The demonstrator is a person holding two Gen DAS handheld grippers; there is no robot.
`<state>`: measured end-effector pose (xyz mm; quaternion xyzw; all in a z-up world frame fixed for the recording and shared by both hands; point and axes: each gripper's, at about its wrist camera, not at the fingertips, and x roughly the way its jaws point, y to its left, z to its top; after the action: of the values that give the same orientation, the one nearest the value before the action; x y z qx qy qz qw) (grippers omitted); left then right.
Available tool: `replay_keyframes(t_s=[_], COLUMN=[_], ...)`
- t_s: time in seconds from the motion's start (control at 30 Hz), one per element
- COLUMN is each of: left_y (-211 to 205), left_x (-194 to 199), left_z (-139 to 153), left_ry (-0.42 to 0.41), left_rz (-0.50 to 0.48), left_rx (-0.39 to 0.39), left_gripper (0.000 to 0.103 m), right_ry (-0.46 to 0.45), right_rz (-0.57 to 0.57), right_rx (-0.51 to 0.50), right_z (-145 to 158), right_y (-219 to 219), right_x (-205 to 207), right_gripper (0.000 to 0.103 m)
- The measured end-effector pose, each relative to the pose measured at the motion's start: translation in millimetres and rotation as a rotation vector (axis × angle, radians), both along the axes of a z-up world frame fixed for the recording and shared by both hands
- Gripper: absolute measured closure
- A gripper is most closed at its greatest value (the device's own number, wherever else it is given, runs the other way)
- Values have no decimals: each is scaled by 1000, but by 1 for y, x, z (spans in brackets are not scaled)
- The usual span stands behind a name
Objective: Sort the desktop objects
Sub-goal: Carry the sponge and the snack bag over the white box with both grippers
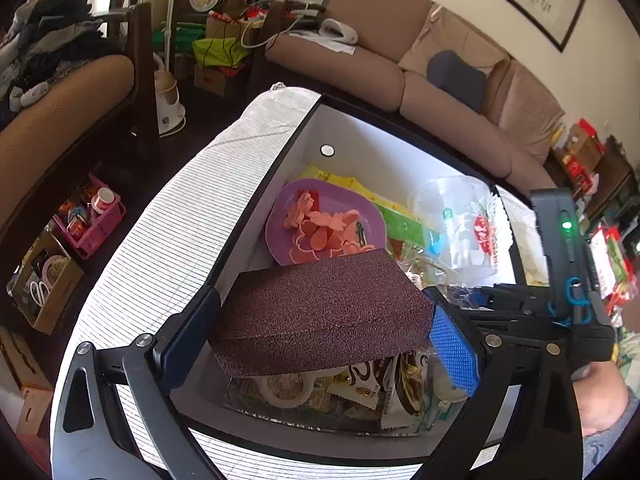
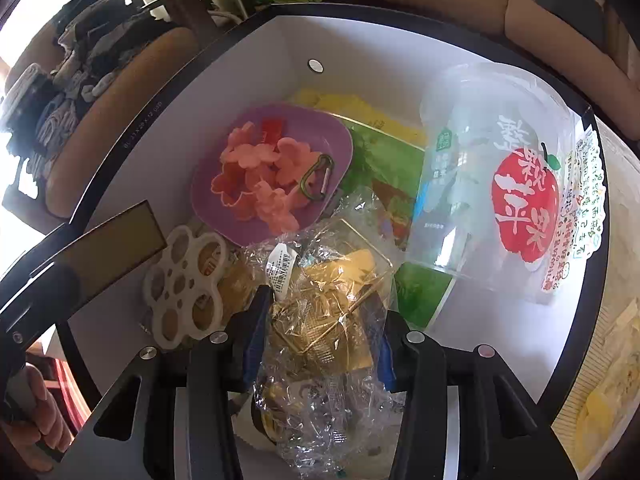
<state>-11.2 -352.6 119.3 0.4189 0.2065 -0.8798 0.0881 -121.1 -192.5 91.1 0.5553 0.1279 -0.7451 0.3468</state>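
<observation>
A maroon sanding sponge (image 1: 324,312) is clamped in the left gripper (image 1: 324,330) above the near end of the white box (image 1: 352,128). A crinkled cellophane packet (image 2: 324,320) is gripped by the right gripper (image 2: 320,344) inside the box. Farther in, a purple plate (image 2: 276,176) of pink cutters is seen, with a clear plastic cup (image 2: 492,176) lying to its right.

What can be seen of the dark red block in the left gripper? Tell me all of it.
The sanding block is a thick rectangular slab with a gritty, speckled maroon surface, like an abrasive sponge. The left gripper is shut on it, one blue pad on each end face. It hangs tilted, near corner lowest, above the open box, over snack packets and partly covering the purple plate.
</observation>
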Motion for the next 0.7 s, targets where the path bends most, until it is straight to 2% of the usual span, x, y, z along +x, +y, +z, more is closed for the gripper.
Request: replay_keyframes(t_s=[0.17, 0.2, 0.3, 0.33, 0.37, 0.47, 0.53, 0.63, 0.7], left_y=[9, 11, 19, 21, 23, 25, 30, 42, 48], left_x=[-4, -6, -10, -12, -13, -17, -22, -28, -30], left_z=[1, 0, -2, -3, -5, -13, -20, -28, -33], left_ry=[-3, -8, -25, -32, -39, -69, -107, -158, -181], left_rz=[-21, -25, -36, -37, -38, -46, -57, -65, -78], left_rx=[-12, -20, -60, -72, -81, -96, -112, -171, -167], left_gripper=[4, 4, 4, 4, 3, 3, 3, 3, 3], right_ry=[-1, -17, -13, -10, -1, 86, 128, 141, 147], right_rz=[-6, -1, -11, 2, 9, 5, 13, -10, -25], right_rx=[29, 39, 17, -3, -24, -31, -59, -102, -123], right_z=[4, 5, 17, 22, 29, 50, 63, 76, 84], right_y=[6, 7, 20, 25, 30, 43, 53, 71, 78], right_x=[-1, -1, 4, 7, 11, 26, 36, 43, 45], right_gripper=[54, 48, 39, 39, 39, 30, 27, 26, 26])
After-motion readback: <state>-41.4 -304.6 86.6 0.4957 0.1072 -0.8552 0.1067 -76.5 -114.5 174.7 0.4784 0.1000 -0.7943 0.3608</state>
